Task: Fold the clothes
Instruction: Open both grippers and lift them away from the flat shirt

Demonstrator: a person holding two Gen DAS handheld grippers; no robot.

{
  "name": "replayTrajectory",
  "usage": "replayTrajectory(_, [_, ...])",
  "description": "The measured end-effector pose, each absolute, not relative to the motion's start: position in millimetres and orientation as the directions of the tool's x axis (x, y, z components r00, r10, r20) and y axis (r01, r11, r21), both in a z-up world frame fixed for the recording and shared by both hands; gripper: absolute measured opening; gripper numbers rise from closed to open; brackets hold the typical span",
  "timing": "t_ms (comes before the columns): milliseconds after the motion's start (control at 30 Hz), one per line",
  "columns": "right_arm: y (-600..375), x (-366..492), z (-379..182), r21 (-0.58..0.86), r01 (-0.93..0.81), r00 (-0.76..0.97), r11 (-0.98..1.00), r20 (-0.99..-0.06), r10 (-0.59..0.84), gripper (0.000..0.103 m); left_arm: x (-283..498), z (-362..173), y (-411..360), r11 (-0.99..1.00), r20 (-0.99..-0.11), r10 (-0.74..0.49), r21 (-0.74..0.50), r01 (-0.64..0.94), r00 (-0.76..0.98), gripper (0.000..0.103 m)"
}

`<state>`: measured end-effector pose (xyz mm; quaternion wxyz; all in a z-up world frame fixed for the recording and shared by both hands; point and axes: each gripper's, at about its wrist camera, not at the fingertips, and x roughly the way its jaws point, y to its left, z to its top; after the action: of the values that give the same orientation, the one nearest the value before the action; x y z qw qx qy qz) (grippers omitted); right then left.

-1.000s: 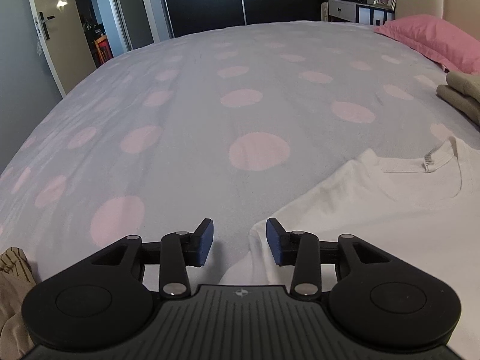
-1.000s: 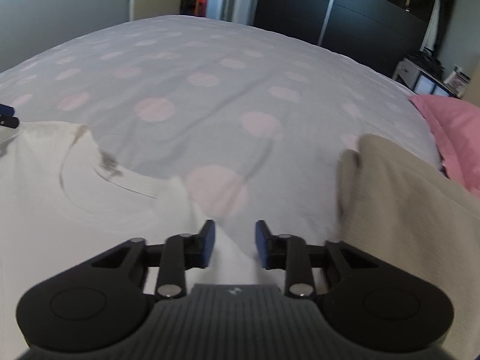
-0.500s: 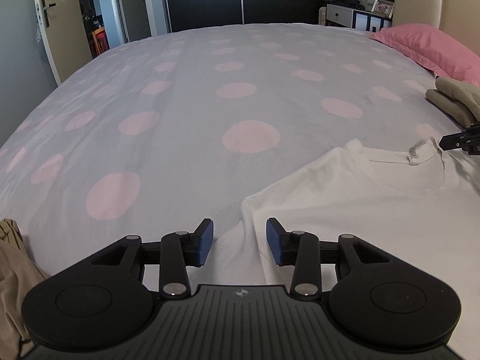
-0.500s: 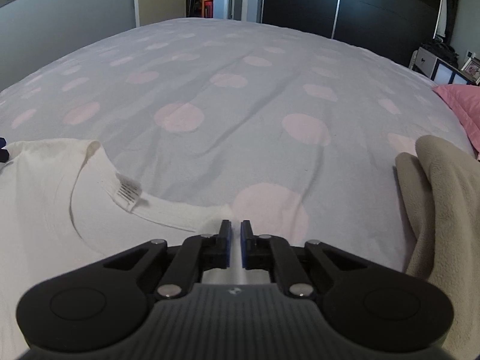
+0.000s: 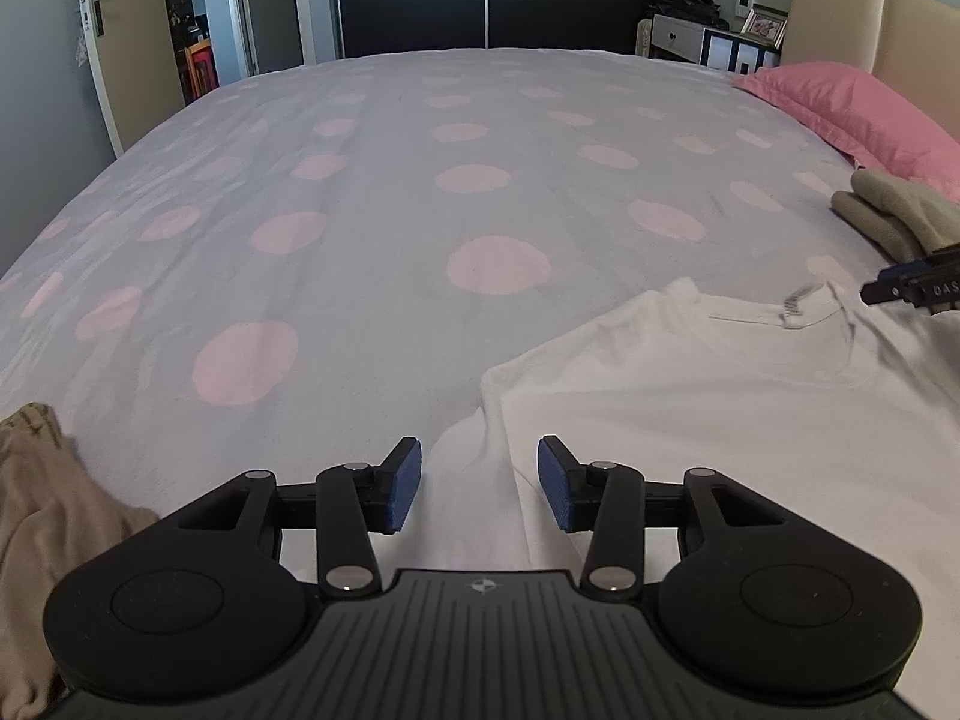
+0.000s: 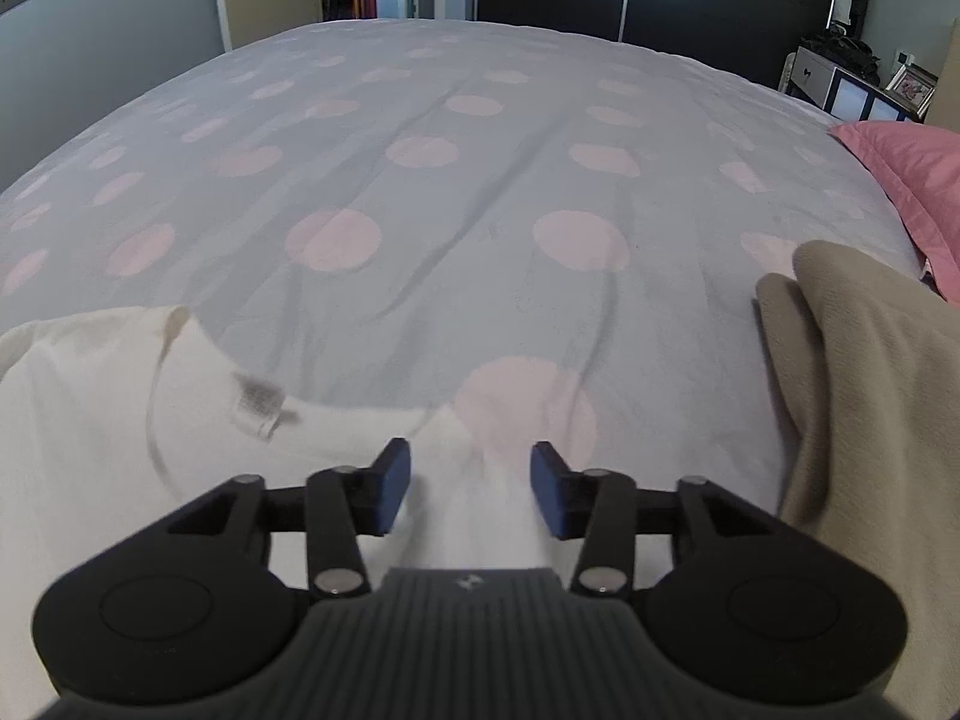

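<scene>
1. A white shirt (image 5: 720, 396) lies flat and unfolded on the bed (image 5: 420, 192).
2. Left claw (image 5: 478, 483) and right claw (image 6: 471, 489) gape, holding nothing.
3. A beige garment (image 6: 870, 372) lies folded beside it; the shirt's folding seems not yet begun.

Only readable text: white letters "DAS" on the black body of the right hand-held gripper (image 5: 918, 288), at 3 o'clock in the left wrist view; the rest is cut off by the frame edge. Neck tag (image 6: 257, 405) on the white t-shirt (image 6: 90, 420), at 9 o'clock in the right wrist view, carries print but it's too blurred to read.
</scene>
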<state>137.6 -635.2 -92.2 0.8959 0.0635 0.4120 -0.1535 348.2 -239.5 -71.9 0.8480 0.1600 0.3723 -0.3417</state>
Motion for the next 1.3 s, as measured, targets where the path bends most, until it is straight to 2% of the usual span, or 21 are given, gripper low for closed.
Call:
replayTrajectory(67, [-629.5,118.5,-81.0,-0.009,0.324,0.610,0.946,-0.762,-0.216,0.055,338.1,-60.4,-232.2,0.712,-0.742,-0.463,0.014,0.702,0.484,0.041])
replayTrajectory(100, [-624.6,107.4,-74.7,-0.023,0.325,0.610,0.946,-0.759,-0.228,0.060,332.0,-54.1,-228.5,0.710,-0.743,-0.463,0.015,0.704,0.482,0.041])
replayTrajectory(133, [-619.7,96.3,-68.4,-0.037,0.325,0.610,0.945,-0.756,-0.239,0.070,323.9,-47.4,-224.6,0.704,-0.743,-0.465,0.018,0.710,0.481,0.041])
replayTrajectory(200, [-608.7,71.5,-56.0,-0.042,0.314,0.615,0.949,-0.752,-0.236,0.076,306.4,-34.1,-216.4,0.693,-0.743,-0.469,0.024,0.720,0.477,0.041])
replayTrajectory(500, [-527.3,-59.2,-11.6,0.001,0.217,0.668,0.976,-0.729,-0.148,0.078,199.6,-1.6,-165.9,0.629,-0.777,-0.489,0.000,0.778,0.396,0.044])
replayTrajectory(600, [-496.9,-99.9,-9.3,0.062,0.199,0.668,0.978,-0.738,-0.089,0.078,161.2,0.6,-146.5,0.606,-0.795,-0.489,-0.013,0.796,0.359,0.045])
replayTrajectory(767, [-446.3,-162.0,-22.3,0.081,0.184,0.629,0.980,-0.775,-0.053,0.078,103.9,-7.7,-117.2,0.572,-0.846,-0.456,-0.042,0.819,0.275,0.046])
replayTrajectory(1033, [-395.1,-213.4,-60.1,0.180,0.180,0.537,0.967,-0.842,0.057,0.078,40.6,-37.5,-74.9,0.518,-0.916,-0.362,-0.042,0.854,0.174,0.045])
replayTrajectory(1100, [-380.8,-221.8,-65.0,0.180,0.171,0.524,0.969,-0.849,0.065,0.078,31.1,-47.8,-64.2,0.513,-0.928,-0.341,-0.051,0.857,0.148,0.043])
replayTrajectory(1133, [-374.1,-224.5,-66.6,0.175,0.169,0.518,0.970,-0.853,0.064,0.078,25.8,-53.4,-58.5,0.508,-0.935,-0.331,-0.059,0.859,0.132,0.037])
replayTrajectory(1200, [-361.8,-229.7,-69.8,0.162,0.167,0.500,0.972,-0.864,0.058,0.078,16.1,-65.0,-48.7,0.504,-0.945,-0.310,-0.071,0.861,0.103,0.032])
replayTrajectory(1300, [-346.1,-236.2,-74.2,0.138,0.165,0.468,0.977,-0.882,0.046,0.078,2.5,-83.0,-36.5,0.504,-0.959,-0.277,-0.086,0.860,0.067,0.032])
